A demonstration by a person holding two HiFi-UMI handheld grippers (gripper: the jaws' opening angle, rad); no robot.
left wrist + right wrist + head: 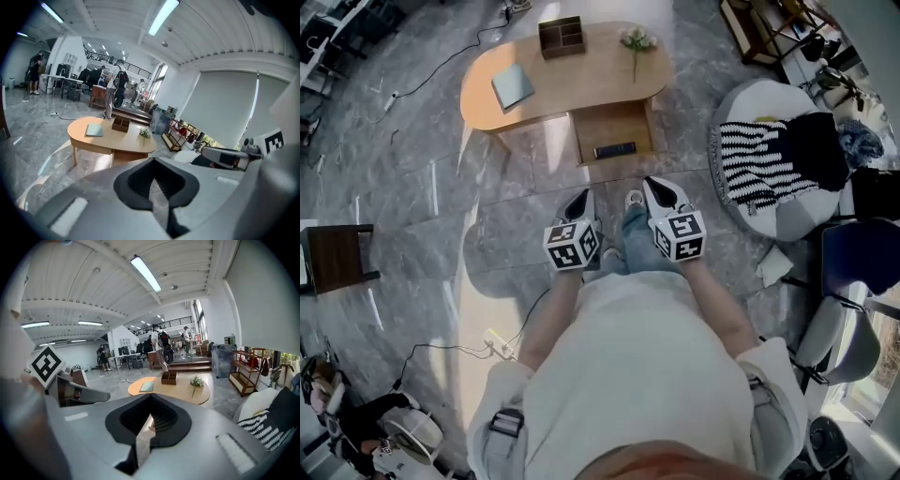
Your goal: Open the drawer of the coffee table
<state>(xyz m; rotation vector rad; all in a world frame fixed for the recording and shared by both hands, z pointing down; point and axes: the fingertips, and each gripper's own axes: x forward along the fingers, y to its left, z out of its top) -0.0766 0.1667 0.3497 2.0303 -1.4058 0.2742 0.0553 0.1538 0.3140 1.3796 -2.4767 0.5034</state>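
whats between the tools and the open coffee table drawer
Nothing but bare grey floor in front of the drawer; the head view shows it.

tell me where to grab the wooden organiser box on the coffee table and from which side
Take the wooden organiser box by its near long wall, bringing the left hand-held gripper down from above, one jaw inside a compartment, one outside. It stands upright, open-topped, with thin walls; the whole body probably looks too wide to span.

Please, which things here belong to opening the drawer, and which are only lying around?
Job: oval light-wood coffee table; its pulled-out wooden drawer.
Lying about: flat teal book; dark brown wooden box; white flower sprig; flat black object in drawer; black-and-white striped cloth.
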